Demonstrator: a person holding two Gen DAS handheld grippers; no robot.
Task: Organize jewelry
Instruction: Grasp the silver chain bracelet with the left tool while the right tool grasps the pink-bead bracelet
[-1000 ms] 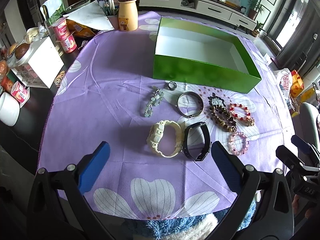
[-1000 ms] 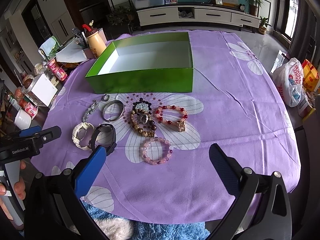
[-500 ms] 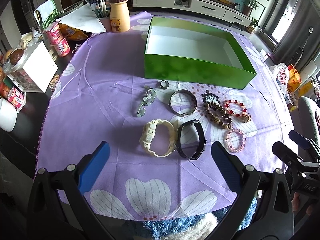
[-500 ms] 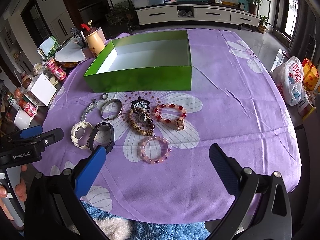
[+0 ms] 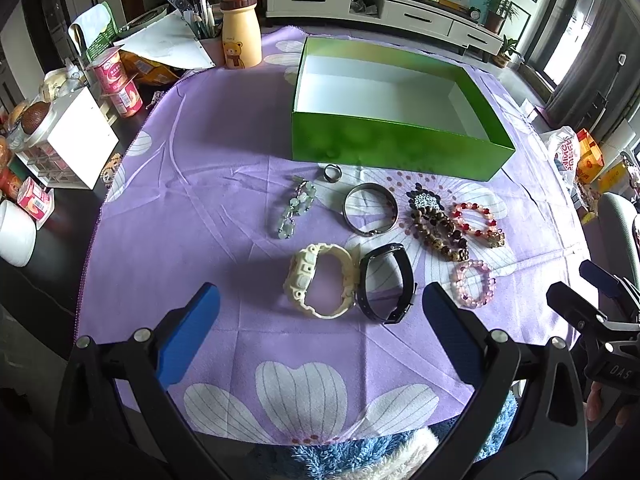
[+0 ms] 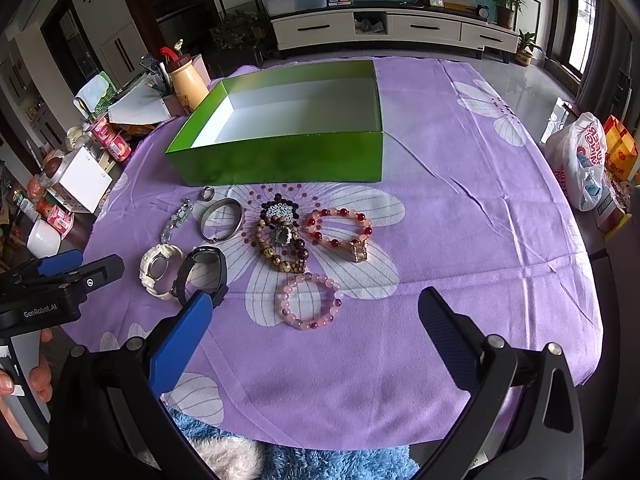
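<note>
Eight pieces of jewelry lie spread on a purple cloth printed with white flowers, just in front of an open, shallow green cardboard box with a white interior that holds nothing; nearest the box sits a small silver ring, beside a pale green stone chain bracelet and a plain silver metal bangle; to the right are a brown wooden bead bracelet and a red and pink bead bracelet with a gold charm; closer in, a cream plastic wristwatch touches a black band watch, with a pink bead bracelet apart to their right; the left gripper hovers near the watches, blue-padded fingers spread wide, holding nothing; the right gripper hovers near the pink beads, also spread and empty.
</note>
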